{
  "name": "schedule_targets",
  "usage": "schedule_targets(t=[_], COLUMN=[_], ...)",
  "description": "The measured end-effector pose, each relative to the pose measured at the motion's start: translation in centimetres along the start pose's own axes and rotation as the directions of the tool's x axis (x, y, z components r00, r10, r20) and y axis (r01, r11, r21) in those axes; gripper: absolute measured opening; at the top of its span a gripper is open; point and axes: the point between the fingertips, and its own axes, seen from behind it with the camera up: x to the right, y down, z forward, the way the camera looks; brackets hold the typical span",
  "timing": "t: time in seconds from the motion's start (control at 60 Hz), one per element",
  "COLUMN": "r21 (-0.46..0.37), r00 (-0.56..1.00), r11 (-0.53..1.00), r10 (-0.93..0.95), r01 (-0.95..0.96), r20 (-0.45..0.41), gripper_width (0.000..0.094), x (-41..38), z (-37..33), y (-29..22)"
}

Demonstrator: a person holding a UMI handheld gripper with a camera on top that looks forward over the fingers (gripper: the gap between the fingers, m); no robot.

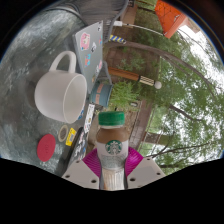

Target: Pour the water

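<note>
My gripper (111,165) is shut on a Starbucks bottle (110,145) with a brown cap and a green logo; both magenta pads (90,162) press on its sides. The bottle stands upright between the fingers. A white mug (62,93) with its handle turned away from me sits on the grey table (30,60) to the left of the bottle and beyond the fingers. Its inside is not visible.
A red lid-like disc (47,148) and a small yellow item (70,135) lie on the table near the mug. A flat printed card (88,40) lies beyond the mug. Trees and buildings show past the table's edge to the right.
</note>
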Motion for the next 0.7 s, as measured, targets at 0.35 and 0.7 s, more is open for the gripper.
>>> schedule_targets(t=[0.35,0.7], r21=[0.072,0.052], r00=[0.855,0.978], r11=[0.852,0.981], r10=[-0.515,-0.181], r01=[0.518,0.187], r20=[-0.057,-0.104], gripper_width=[0.0289,0.0291], x=[0.5,1.7], z=[1.4,1.1], y=[-1.5,-0.6])
